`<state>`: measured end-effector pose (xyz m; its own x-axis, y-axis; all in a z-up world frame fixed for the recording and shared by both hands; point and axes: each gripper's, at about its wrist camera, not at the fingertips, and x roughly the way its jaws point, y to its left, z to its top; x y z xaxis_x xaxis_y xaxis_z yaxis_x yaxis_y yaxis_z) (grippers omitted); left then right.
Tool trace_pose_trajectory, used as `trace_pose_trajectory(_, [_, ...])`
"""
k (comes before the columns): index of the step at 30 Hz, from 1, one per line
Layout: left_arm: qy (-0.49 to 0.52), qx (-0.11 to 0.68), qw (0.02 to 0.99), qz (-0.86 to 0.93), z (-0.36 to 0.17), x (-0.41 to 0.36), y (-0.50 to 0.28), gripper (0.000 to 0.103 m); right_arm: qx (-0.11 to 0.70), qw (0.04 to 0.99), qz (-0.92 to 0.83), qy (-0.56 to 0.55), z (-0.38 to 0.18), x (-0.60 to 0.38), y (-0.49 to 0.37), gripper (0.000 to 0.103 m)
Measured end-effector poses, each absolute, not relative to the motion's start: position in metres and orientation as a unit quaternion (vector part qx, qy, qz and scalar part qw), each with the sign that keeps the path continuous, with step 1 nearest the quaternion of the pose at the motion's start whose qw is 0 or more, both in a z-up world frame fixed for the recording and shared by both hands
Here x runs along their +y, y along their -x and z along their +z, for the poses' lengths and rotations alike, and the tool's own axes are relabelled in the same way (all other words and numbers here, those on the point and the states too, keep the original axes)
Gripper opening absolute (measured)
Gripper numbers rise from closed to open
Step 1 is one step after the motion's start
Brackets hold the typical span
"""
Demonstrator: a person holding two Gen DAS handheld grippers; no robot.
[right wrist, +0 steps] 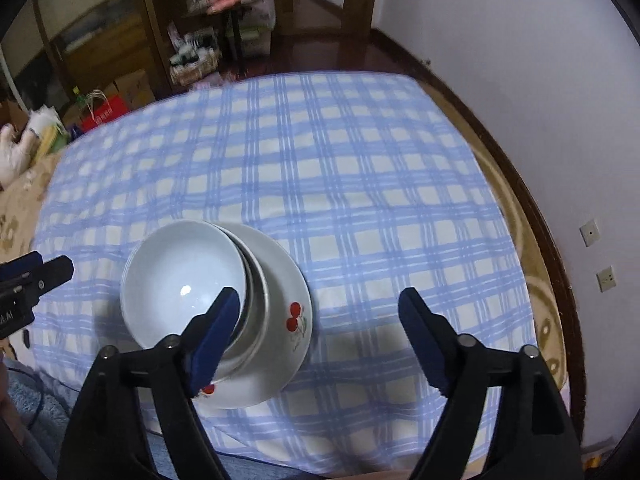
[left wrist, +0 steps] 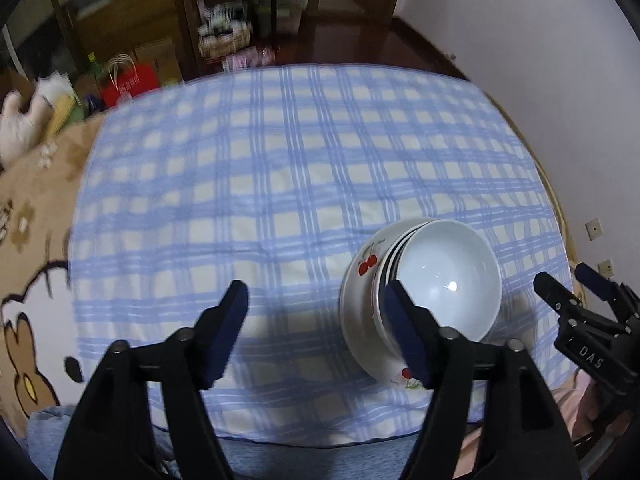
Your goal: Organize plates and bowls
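Observation:
A white bowl [left wrist: 448, 276] [right wrist: 182, 280] sits on top of a stack of bowls, which rests on a cherry-patterned plate [left wrist: 362, 280] [right wrist: 284, 280] on the blue checked cloth [left wrist: 280, 184] [right wrist: 360, 184]. My left gripper [left wrist: 316, 300] hangs above the cloth to the stack's left, open and empty; its right finger overlaps the stack's edge in the left wrist view. My right gripper [right wrist: 322, 304] hangs to the stack's right, open and empty, with its left finger in front of the bowl rim. Each gripper shows at the edge of the other's view: the right gripper [left wrist: 568, 284], the left gripper [right wrist: 48, 268].
The cloth covers a bed with a cartoon-print blanket [left wrist: 28, 280] at the left. A white wall [right wrist: 540, 80] with sockets runs along the right. Beyond the bed stand wooden shelves [right wrist: 192, 40], a red bag [left wrist: 126, 82] and boxes on the dark floor.

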<state>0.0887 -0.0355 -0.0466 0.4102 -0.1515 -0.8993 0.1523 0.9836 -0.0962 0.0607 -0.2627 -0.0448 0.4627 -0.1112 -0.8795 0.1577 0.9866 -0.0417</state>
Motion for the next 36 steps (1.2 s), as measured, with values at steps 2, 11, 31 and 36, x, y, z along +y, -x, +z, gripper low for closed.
trace_pose_trajectory(2, [-0.001, 0.518, 0.851, -0.089, -0.037, -0.032, -0.074, 0.080, 0.488, 0.869, -0.080, -0.025, -0.034, -0.264, -0.050, 0.092])
trace_pose_trajectory(11, [-0.014, 0.447, 0.892, -0.075, -0.012, -0.018, -0.018, 0.085, 0.382, 0.922, -0.065, -0.023, 0.005, -0.254, 0.010, 0.103])
trace_pose_trajectory(31, [-0.065, 0.310, 0.945, -0.086, -0.011, -0.031, 0.057, 0.092, 0.251, 0.966, -0.051, -0.031, -0.015, -0.244, 0.087, 0.103])
trace_pose_trajectory(36, [-0.058, 0.306, 0.946, -0.092, -0.023, -0.032, 0.053, 0.092, 0.246, 0.968, -0.045, -0.028, -0.022, -0.247, 0.084, 0.103])
